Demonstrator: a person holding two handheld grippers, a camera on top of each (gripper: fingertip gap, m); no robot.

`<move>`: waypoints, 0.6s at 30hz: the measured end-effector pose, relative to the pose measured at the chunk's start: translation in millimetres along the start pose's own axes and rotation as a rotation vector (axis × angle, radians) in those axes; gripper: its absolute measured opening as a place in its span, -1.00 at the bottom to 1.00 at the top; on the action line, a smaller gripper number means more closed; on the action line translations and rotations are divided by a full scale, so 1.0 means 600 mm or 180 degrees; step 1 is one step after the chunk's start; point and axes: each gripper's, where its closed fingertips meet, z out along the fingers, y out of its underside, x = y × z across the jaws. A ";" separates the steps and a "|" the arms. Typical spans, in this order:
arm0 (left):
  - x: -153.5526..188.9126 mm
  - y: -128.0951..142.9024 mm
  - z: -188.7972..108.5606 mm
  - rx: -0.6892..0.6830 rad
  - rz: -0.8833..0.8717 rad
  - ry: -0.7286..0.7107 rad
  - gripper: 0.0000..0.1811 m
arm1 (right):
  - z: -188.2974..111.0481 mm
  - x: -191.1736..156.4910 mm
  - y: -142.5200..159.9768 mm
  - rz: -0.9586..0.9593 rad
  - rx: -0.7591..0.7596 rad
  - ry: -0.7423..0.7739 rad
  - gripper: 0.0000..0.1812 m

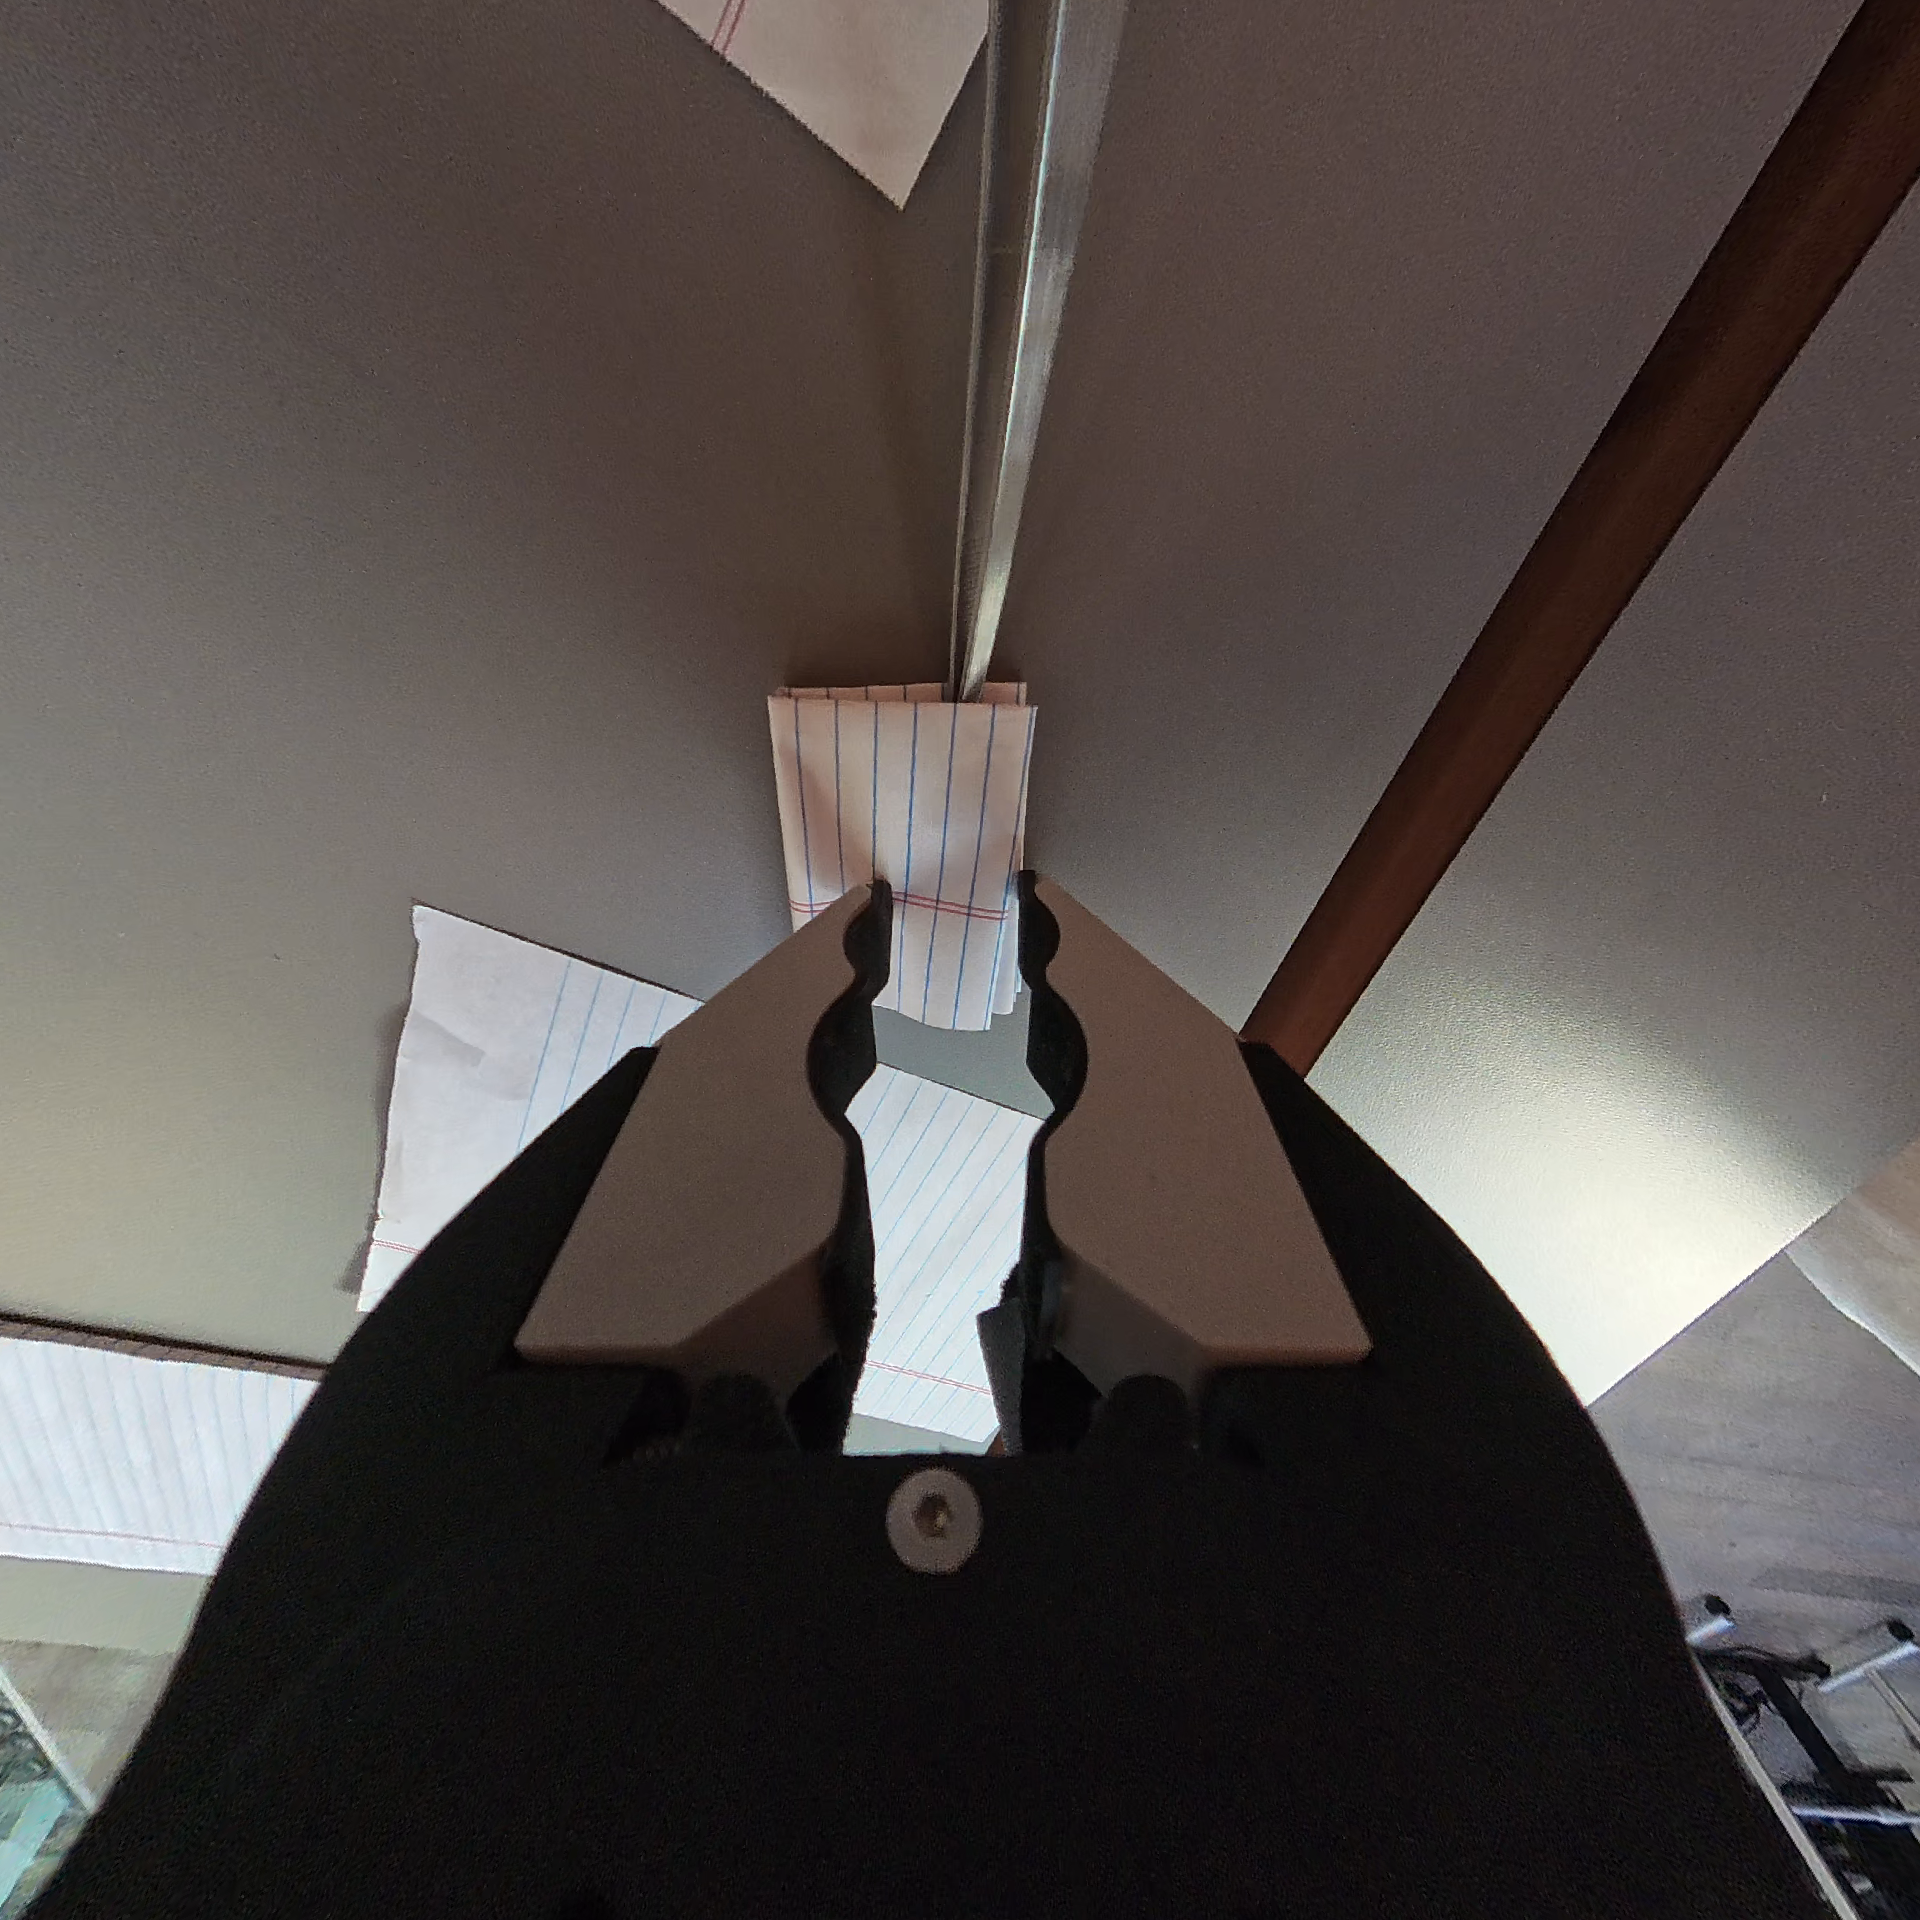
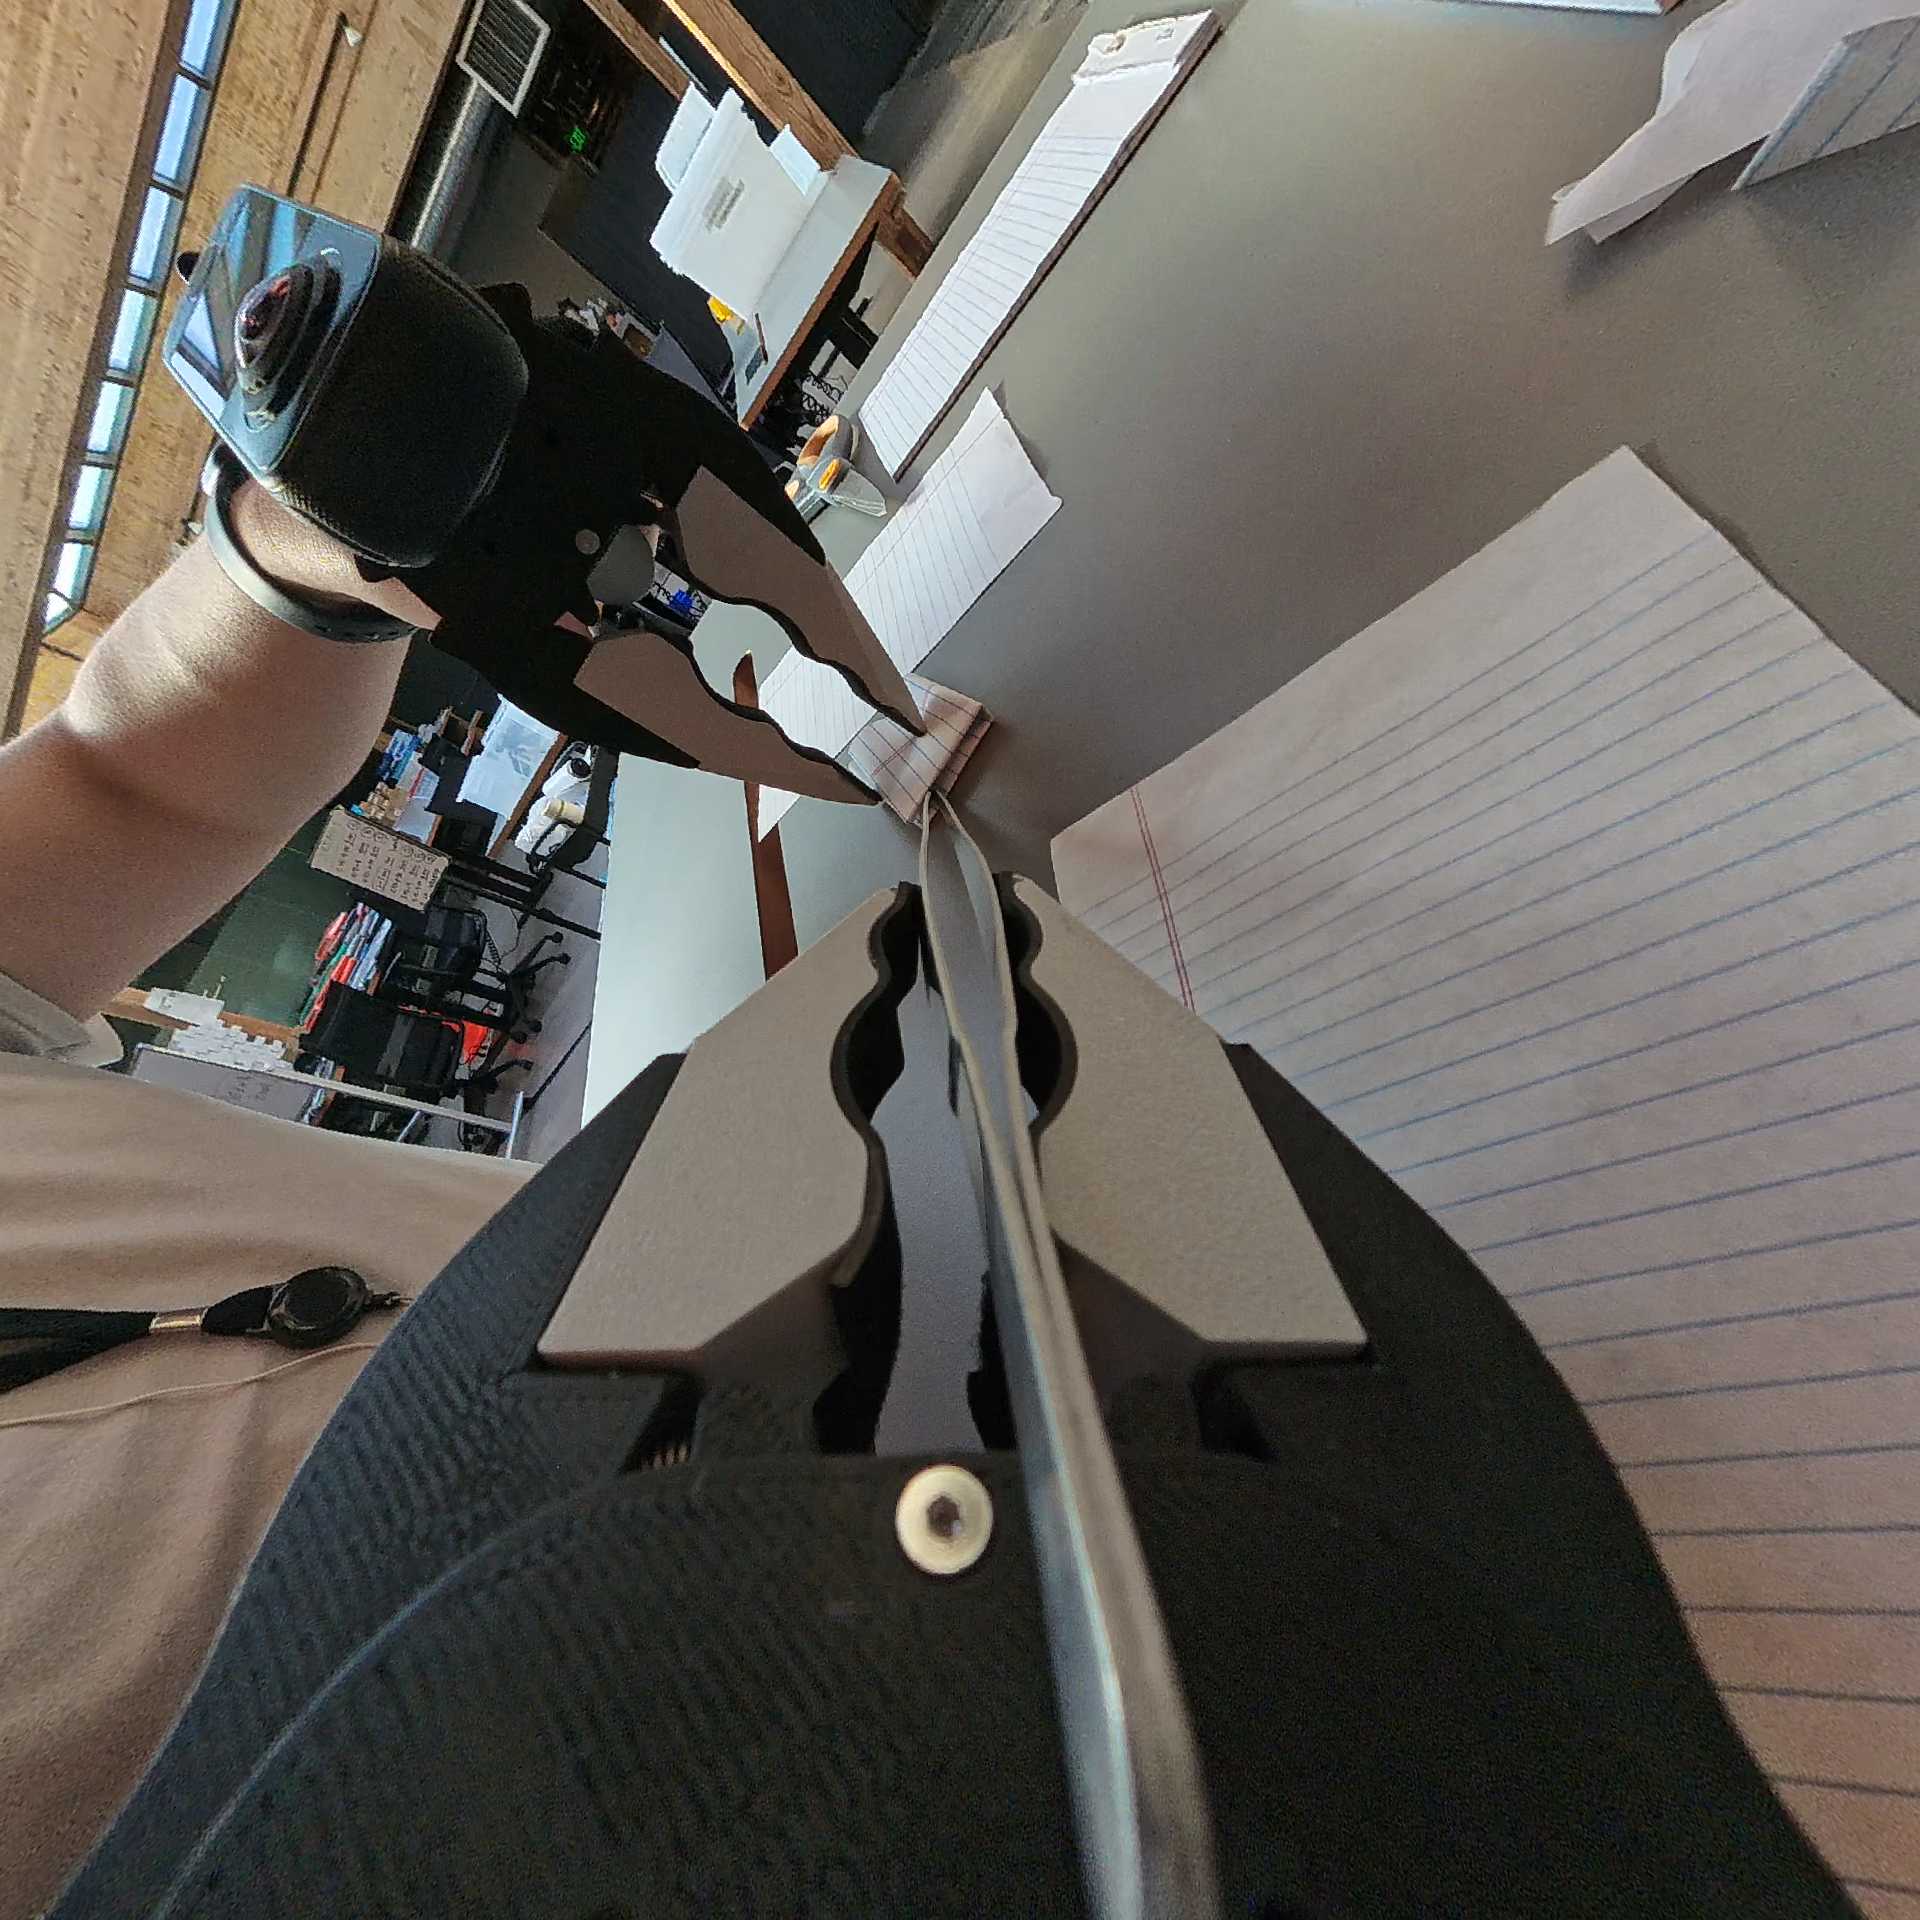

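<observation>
While both tongs are engaged: left tongs sit part-way closed with their tips on the packet. Whether they pinch it or only press it cannot be told. Right tongs are clenched on the strip.
Packet position: on the grey counter, at its edge in the right wrist view, with a loose sheet just beside it.
Strip position: its far end enters the packet's top fold, and its length runs straight back between the right fingers.
Handling, judged: hold the strip in line with the fold, since twisting it would likely tear or bunch the layers. Keep left contact steady and near the fold so the packet does not slide on the smooth counter.
Packet material: lined paper, thin, folded into several layers. The creases are crisp and the outline is rectangular.
Strip material: bright metal, flat, narrow, rigid and reflective.
Tong faces: grey wedge fingers with wavy dark inner pads.
Counter surface: matte, smooth and flat.
</observation>
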 end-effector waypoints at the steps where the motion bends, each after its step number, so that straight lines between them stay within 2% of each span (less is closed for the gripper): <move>1: 0.000 0.000 0.000 -0.0042 -0.0005 -0.0004 -0.75 | 0.000 0.000 0.000 -0.0002 0.0008 -0.0003 -0.85; 8: -0.001 -0.002 0.000 -0.0078 -0.0075 0.0031 -0.75 | -0.003 -0.005 -0.001 -0.0086 0.0076 0.0057 -0.85; 13: -0.001 -0.003 -0.001 -0.0023 -0.0122 0.0090 -0.76 | -0.032 -0.037 -0.038 -0.0144 0.0428 -0.0028 -0.87; 15: -0.001 -0.003 0.000 0.0003 -0.0106 0.0060 -0.76 | -0.023 -0.041 -0.040 -0.0032 0.0417 -0.0082 -0.87; 18: -0.001 -0.003 0.000 0.0022 -0.0102 0.0033 -0.76 | 0.006 -0.021 -0.016 0.0219 0.0157 -0.0005 -0.87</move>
